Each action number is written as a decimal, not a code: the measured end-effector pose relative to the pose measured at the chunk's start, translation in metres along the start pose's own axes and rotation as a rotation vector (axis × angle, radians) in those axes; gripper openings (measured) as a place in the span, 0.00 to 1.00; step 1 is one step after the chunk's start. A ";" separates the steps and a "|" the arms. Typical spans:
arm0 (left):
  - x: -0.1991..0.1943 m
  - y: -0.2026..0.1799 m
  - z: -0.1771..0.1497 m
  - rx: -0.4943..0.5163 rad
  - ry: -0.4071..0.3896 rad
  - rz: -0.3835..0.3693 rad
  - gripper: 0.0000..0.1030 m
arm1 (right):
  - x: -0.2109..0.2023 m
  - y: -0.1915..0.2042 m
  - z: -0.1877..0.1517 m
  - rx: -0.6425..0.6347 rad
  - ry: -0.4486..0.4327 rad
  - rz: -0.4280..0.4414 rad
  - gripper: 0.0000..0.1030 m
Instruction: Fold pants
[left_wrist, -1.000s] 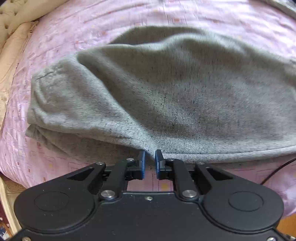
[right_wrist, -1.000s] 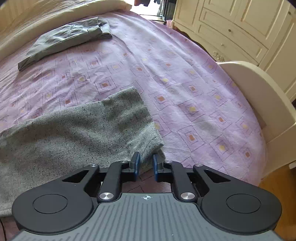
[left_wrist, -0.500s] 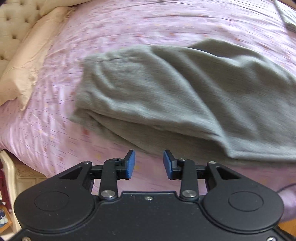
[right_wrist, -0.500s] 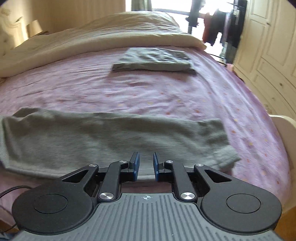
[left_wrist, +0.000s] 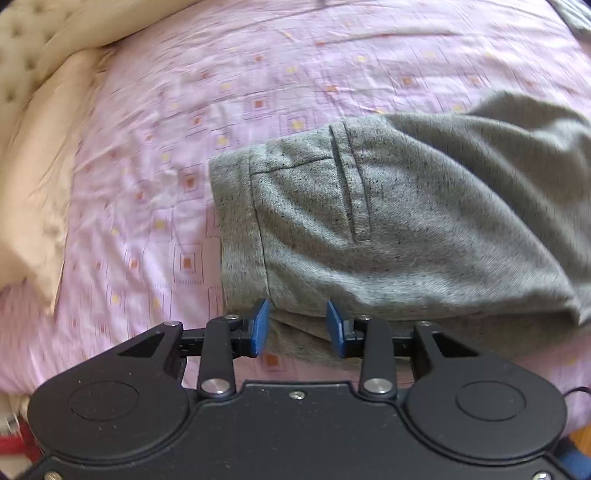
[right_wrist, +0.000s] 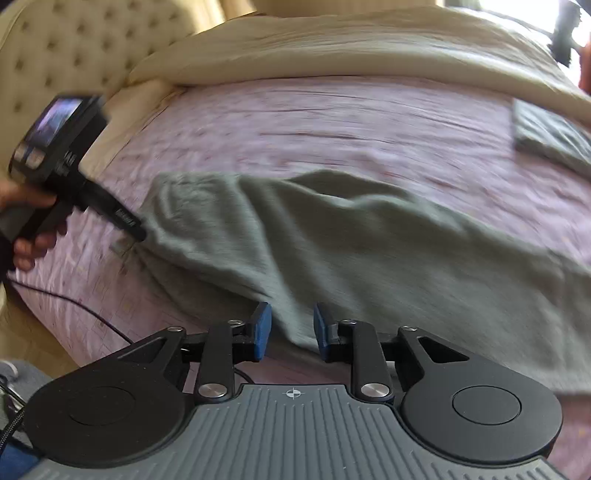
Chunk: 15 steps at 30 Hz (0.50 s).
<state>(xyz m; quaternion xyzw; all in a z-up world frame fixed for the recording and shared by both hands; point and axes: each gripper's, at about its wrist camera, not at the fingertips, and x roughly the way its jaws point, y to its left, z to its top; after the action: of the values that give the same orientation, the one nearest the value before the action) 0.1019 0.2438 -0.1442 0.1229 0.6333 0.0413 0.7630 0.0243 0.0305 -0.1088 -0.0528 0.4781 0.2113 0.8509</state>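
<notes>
Grey speckled pants (left_wrist: 388, 221) lie folded lengthwise on the pink patterned bedsheet (left_wrist: 258, 74); the waistband and back pocket face the left wrist view. My left gripper (left_wrist: 297, 326) is open, its blue pads either side of the near waistband corner. My right gripper (right_wrist: 290, 330) is open at the near edge of the pants (right_wrist: 332, 240) further along. The left gripper's body also shows in the right wrist view (right_wrist: 74, 177), at the waistband end.
A cream duvet (right_wrist: 332, 48) and tufted headboard (right_wrist: 74, 44) lie behind. Another folded dark grey garment (right_wrist: 550, 136) sits on the far right of the bed. A black cable (right_wrist: 74, 306) hangs over the bed's near edge.
Both grippers let go of the pants and opened. The left moved to the waistband corner; the right swung left along the near edge. The pants now lie flat.
</notes>
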 end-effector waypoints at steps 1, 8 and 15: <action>0.003 0.003 0.000 0.016 0.009 -0.014 0.44 | 0.010 0.016 0.005 -0.050 0.007 -0.014 0.26; 0.010 0.025 -0.005 0.021 0.041 -0.089 0.44 | 0.065 0.092 0.015 -0.406 0.037 -0.118 0.32; 0.013 0.048 -0.008 -0.012 0.052 -0.121 0.44 | 0.109 0.123 -0.001 -0.726 0.067 -0.238 0.32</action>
<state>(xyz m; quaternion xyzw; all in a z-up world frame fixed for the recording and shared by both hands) 0.1015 0.2942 -0.1466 0.0785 0.6588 0.0021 0.7482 0.0228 0.1756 -0.1867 -0.4129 0.3903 0.2650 0.7791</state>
